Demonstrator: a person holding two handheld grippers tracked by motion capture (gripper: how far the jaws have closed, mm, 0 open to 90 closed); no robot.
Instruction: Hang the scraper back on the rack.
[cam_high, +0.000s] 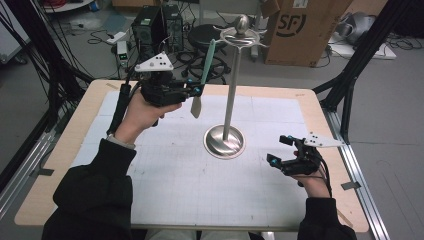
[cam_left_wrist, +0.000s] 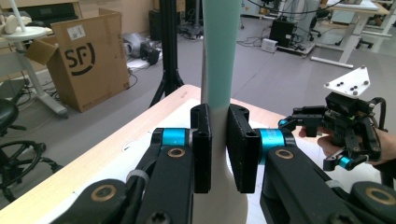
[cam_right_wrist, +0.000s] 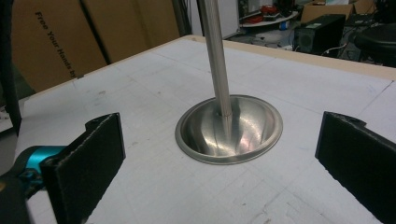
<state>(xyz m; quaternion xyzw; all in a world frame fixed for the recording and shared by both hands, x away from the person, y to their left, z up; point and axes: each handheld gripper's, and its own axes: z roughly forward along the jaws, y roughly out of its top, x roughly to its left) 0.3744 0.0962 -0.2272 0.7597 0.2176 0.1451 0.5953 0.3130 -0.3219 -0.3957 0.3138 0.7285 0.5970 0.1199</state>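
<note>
A: Jaws of the right gripper are spread wide, nothing held, parked low over the table near the stand

B: yep, and farther back a teal spatula is clamped upright in the left gripper, raised left of the pole

The high view looks forward and down from above the person's side, taking in the whole table with the metal stand near its middle. The left gripper view sits close behind its own jaws, raised above the table and facing across it, probably past the stand's pole, largely hidden there. The right gripper view sits low, close to the stand, facing its base. All views share the white mat around the stand.
</note>
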